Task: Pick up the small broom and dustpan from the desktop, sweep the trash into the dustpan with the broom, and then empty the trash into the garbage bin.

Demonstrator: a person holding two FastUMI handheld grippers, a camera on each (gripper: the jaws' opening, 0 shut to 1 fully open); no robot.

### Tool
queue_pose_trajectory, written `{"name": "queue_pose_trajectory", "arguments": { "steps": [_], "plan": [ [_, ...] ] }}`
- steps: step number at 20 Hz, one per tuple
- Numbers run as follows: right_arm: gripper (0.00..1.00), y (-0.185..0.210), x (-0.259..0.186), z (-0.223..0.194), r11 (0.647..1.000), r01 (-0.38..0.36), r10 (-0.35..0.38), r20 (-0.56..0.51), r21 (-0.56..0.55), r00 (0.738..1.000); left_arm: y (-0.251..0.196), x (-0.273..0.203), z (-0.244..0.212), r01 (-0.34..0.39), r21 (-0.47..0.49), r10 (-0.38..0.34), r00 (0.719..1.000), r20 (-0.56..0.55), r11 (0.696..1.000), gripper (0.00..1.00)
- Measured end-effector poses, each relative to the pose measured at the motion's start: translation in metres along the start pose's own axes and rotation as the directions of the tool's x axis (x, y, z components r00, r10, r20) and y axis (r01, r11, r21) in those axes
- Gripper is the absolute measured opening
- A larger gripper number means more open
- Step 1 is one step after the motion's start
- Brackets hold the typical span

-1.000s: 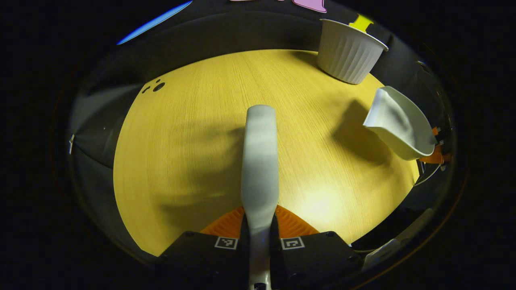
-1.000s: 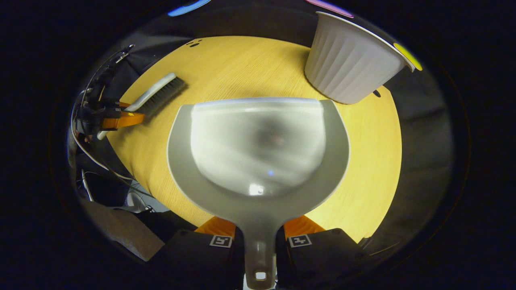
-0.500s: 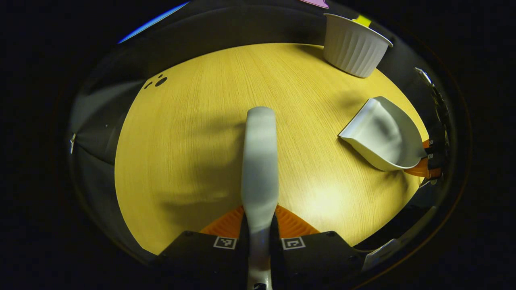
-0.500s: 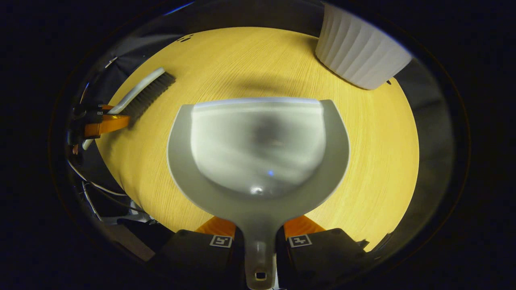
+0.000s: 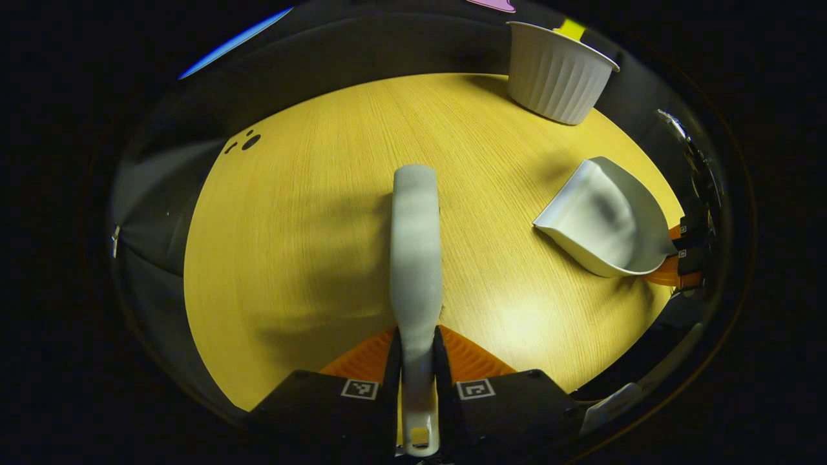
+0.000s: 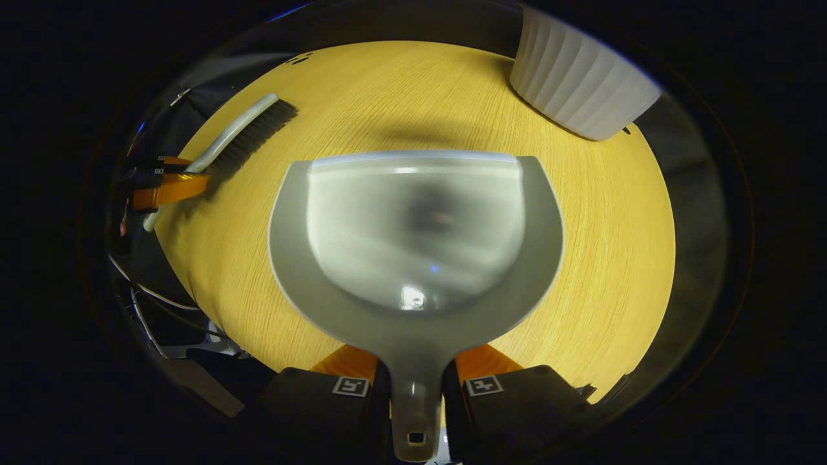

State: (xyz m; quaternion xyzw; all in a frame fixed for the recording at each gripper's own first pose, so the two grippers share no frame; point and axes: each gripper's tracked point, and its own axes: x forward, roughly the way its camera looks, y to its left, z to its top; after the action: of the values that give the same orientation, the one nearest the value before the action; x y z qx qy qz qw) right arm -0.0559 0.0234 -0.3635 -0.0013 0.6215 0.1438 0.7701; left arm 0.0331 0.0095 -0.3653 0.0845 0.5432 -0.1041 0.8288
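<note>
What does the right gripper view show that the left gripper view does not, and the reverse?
Right gripper view: the dark bristles of the broom, the hollow of the dustpan seen from above, cables beside the table.
Left gripper view: the broom's plain back, the dustpan side-on, the open rim of the bin.
Both: table, bin, the left gripper shut on the broom, the right gripper shut on the dustpan.

Black blocky hand-held gripper [image 5: 417, 352] bodies, square coded markers, ribbed finger bases, trailing cables [image 6: 139, 287]
</note>
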Motion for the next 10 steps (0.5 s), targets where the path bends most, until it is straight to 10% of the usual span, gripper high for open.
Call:
{"name": "queue_pose_trajectory", "arguments": {
  "steps": [10],
  "plan": [
    [0.44,0.002,-0.077,0.015,0.998,-0.046,0.052,0.146,-0.045,0.988,-0.007,-0.032,0.014,-0.039,-0.008,0.039,0.987,0.154,0.999,0.3]
  ]
}}
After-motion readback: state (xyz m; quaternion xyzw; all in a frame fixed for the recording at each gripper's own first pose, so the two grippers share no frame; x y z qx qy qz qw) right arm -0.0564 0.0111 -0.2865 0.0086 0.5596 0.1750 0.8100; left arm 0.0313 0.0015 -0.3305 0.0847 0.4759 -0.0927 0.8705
